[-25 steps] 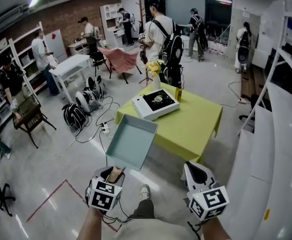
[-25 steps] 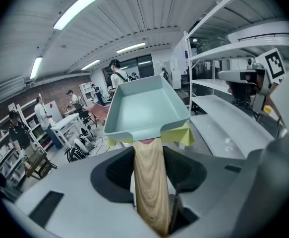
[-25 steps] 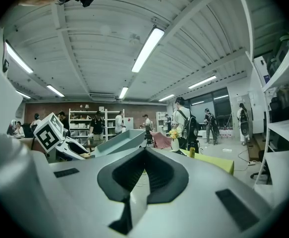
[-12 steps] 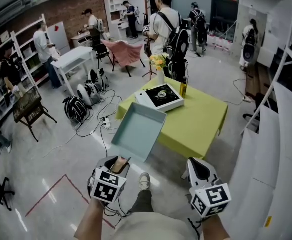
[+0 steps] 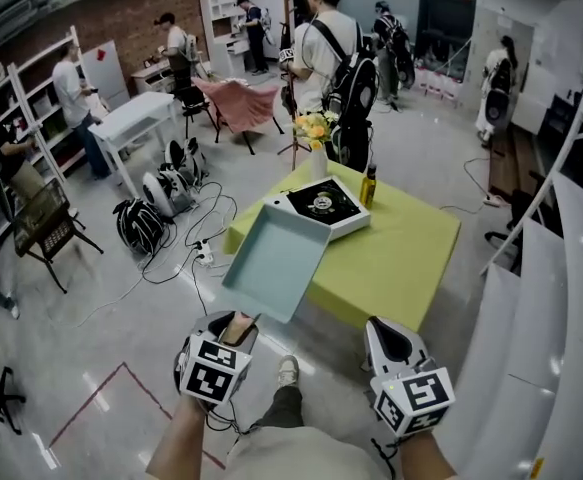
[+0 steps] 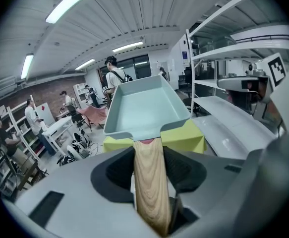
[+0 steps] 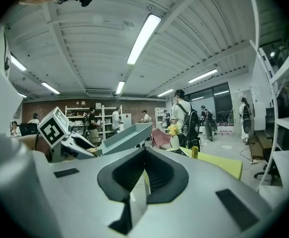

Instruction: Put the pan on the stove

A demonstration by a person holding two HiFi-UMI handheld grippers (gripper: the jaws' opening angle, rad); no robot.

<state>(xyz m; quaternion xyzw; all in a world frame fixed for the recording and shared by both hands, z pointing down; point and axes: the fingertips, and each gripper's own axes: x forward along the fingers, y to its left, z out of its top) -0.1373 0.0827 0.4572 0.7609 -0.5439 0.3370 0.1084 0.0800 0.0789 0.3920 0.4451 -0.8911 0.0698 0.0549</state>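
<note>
While left tool [image 6: 149, 160] clamps wooden handle [image 6: 152, 195], pan [image 6: 144, 108] juts ahead, near stove [image 5: 323, 204]; right tool [image 7: 144, 157] closed, empty.

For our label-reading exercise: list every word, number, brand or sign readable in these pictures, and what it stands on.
No text is readable anywhere.
Left tongs and right tongs: square black-and-white patterns on their cubes, not words.
Small yellow bottle: label too small to read.
Pale blue rectangular pan: no print.

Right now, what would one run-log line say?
left gripper: shut on pan handle | right gripper: shut, empty | pan: in the air, not yet on stove | stove: on table
</note>
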